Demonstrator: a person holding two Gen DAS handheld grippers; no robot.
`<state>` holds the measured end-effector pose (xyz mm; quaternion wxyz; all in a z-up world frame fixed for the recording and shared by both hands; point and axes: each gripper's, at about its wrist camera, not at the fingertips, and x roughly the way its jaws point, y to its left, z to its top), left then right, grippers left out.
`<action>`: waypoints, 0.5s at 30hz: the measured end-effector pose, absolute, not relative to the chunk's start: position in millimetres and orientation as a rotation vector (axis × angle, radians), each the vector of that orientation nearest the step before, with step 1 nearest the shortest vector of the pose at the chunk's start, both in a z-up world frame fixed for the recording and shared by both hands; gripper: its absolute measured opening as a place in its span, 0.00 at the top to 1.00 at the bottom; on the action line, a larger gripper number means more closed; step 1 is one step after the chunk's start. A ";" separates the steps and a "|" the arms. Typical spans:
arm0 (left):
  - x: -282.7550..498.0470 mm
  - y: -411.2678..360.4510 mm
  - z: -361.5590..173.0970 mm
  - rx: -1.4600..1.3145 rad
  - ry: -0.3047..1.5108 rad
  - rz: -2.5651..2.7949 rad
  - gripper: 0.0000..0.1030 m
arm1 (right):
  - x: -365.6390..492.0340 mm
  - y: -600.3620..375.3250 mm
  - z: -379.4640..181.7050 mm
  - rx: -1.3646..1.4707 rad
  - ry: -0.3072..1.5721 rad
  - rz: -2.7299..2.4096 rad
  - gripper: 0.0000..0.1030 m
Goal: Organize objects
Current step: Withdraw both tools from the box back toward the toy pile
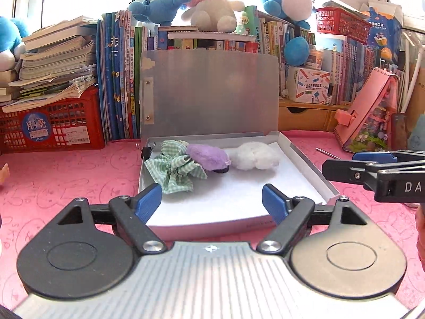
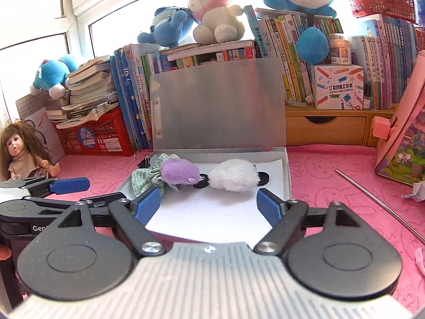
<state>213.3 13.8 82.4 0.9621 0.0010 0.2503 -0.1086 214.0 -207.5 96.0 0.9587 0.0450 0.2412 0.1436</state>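
desk (image 1: 66, 175), pink patterned cover, carries an open silver file box (image 1: 305, 159) at centre, its lid (image 1: 209, 90) standing upright against a row of books (image 1: 119, 79).
in the box, on its white floor, three soft items in a row near the hinge side: a green checked cloth piece (image 1: 178, 167) at left, a purple plush (image 1: 208, 156) in the middle touching it, a white plush (image 1: 256, 156) at right, just beside the purple one. a black binder clip (image 1: 146, 152) sits at the box's left back corner.
left gripper (image 1: 211, 202): blue-padded jaws spread wide, nothing between them, hovering over the box's near edge.
right gripper (image 2: 209, 203): jaws likewise spread wide and empty, over the same near edge.
a thin metal rod (image 2: 379, 202) lies on the desk to the right of the box; a doll (image 2: 24, 151) sits at far left; a red crate (image 1: 53, 127) holds stacked papers.
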 end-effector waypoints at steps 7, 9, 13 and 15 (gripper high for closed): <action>155.6 20.9 69.5 -0.012 0.500 -0.230 0.16 | 157.3 -205.7 86.7 0.028 0.455 0.312 0.15; 142.1 24.4 64.3 -0.025 0.500 -0.228 0.16 | 142.3 -205.5 81.5 0.010 0.449 0.314 0.15; 116.7 32.7 51.2 -0.037 0.496 -0.195 0.16 | 118.3 -209.1 71.3 -0.003 0.448 0.308 0.15; 107.6 36.3 43.7 -0.041 0.504 -0.180 0.15 | 107.6 -212.2 65.7 -0.001 0.453 0.306 0.15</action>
